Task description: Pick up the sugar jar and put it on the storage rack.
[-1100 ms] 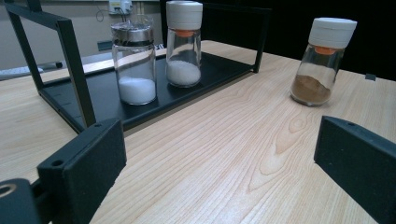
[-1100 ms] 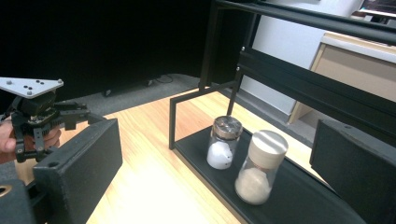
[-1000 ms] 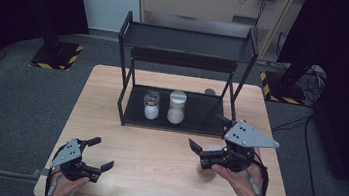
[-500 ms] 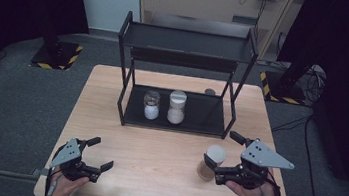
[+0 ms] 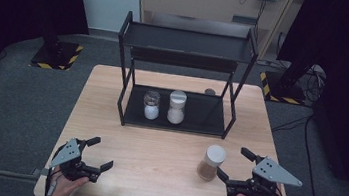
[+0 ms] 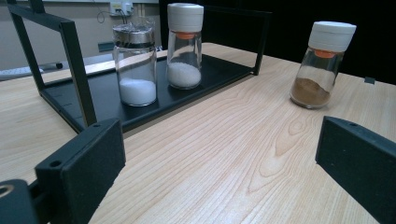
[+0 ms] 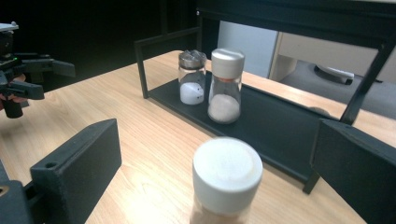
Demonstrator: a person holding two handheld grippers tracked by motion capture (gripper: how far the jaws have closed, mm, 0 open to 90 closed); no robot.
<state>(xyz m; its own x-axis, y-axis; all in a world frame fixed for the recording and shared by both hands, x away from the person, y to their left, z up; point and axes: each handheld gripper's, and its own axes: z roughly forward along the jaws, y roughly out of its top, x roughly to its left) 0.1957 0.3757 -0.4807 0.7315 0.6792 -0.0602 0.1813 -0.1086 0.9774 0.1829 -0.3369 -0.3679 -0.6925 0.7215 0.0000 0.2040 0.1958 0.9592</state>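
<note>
A brown-spice jar (image 5: 211, 163) with a white lid stands upright on the wooden table (image 5: 156, 146), right of centre. My right gripper (image 5: 233, 163) is open just to its right, and the jar (image 7: 227, 179) sits close in front of the spread jaws, apart from them. At the table's front left my left gripper (image 5: 99, 153) is open with nothing between its jaws. The same jar (image 6: 322, 65) shows far off on the right in the left gripper view.
A black two-tier rack (image 5: 187, 43) stands at the back of the table. Its lower shelf (image 5: 205, 114) holds a metal-capped shaker of white powder (image 5: 151, 105) and a white-lidded jar of white grains (image 5: 177, 107). A small dark disc (image 5: 209, 91) lies behind the rack.
My right gripper has drawn back toward the front right of the table. The brown-spice jar now stands free to its left. The left gripper has stayed put.
</note>
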